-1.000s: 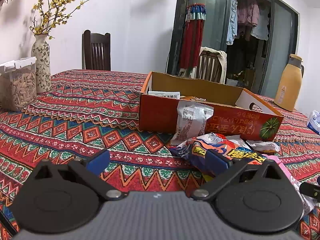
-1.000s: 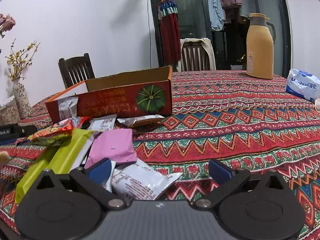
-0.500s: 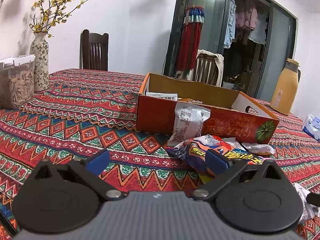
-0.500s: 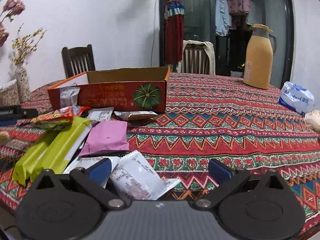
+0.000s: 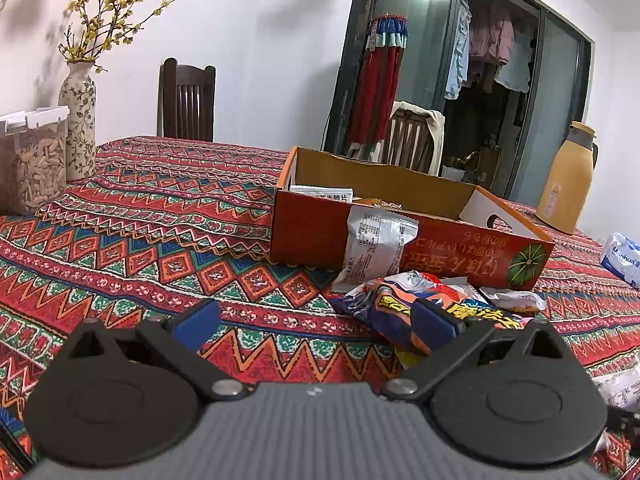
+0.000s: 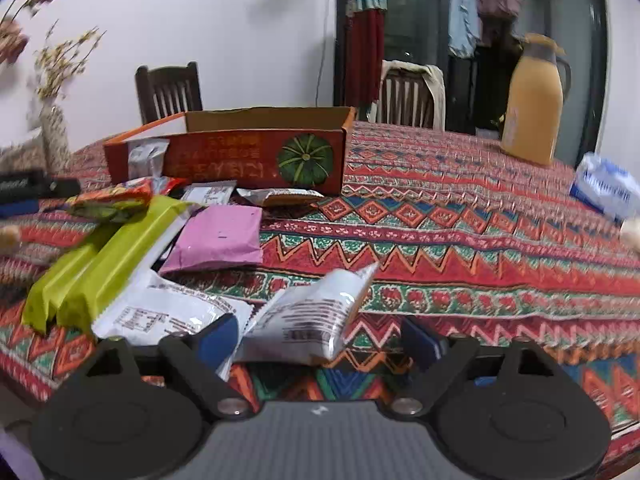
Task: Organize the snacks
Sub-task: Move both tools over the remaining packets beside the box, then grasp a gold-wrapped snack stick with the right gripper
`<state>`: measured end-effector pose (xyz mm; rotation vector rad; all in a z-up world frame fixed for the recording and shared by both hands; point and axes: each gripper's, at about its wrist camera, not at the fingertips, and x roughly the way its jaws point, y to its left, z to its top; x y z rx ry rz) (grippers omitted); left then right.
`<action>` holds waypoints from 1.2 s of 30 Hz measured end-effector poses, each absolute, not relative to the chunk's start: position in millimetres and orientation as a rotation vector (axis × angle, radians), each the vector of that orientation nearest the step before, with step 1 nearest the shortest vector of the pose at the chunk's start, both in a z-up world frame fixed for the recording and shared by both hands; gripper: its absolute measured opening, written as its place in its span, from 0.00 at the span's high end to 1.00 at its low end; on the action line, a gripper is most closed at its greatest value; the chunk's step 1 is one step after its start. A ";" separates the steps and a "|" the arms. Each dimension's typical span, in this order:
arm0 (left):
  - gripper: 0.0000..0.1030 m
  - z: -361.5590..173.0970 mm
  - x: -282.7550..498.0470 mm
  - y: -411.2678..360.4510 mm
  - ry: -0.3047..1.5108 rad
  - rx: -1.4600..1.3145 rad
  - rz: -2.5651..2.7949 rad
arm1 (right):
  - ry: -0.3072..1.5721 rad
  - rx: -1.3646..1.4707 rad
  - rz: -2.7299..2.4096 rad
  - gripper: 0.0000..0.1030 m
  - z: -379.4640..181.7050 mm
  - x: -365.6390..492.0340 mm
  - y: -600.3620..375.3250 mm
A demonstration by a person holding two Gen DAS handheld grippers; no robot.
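Bench: patterned cloth, carrying the box and a scatter of snacks.
Box: orange carton at 12 o'clock from the right gripper, open top; a few packets already lie inside, seen from the left wrist.
Pile: green bars, pink pouch and foil packs at 10 to 11 o'clock, short of the box.
White packet: crinkled foil with printed label, tilted, long axis running from 8 to 2 o'clock, lying between the right jaws, nearer the left finger.
Right gripper: jaws spread wide, not yet pinching; it is the nearer one.
Left gripper: jaws wide apart, empty, a colourful bag by its right finger.
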<state>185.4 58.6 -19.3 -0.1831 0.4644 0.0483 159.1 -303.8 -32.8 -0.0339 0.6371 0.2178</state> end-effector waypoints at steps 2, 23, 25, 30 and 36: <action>0.00 -19.4 185.6 58.7 0.466 -0.185 0.045 | 0.627 -0.017 0.201 0.18 -33.2 163.1 -303.9; 0.00 -20.1 186.3 60.0 0.471 -0.197 0.047 | 0.495 0.058 0.200 0.84 -11.1 170.8 -311.0; 0.00 -20.0 186.6 59.8 0.472 -0.196 0.050 | 0.459 0.053 0.191 0.84 -5.2 176.7 -311.4; 0.00 -20.2 188.5 59.4 0.479 -0.194 0.060 | 0.396 0.047 0.172 0.84 3.7 196.6 -307.2; 0.00 -20.7 190.1 58.7 0.486 -0.189 0.070 | 0.346 0.015 0.172 0.84 2.1 217.9 -293.4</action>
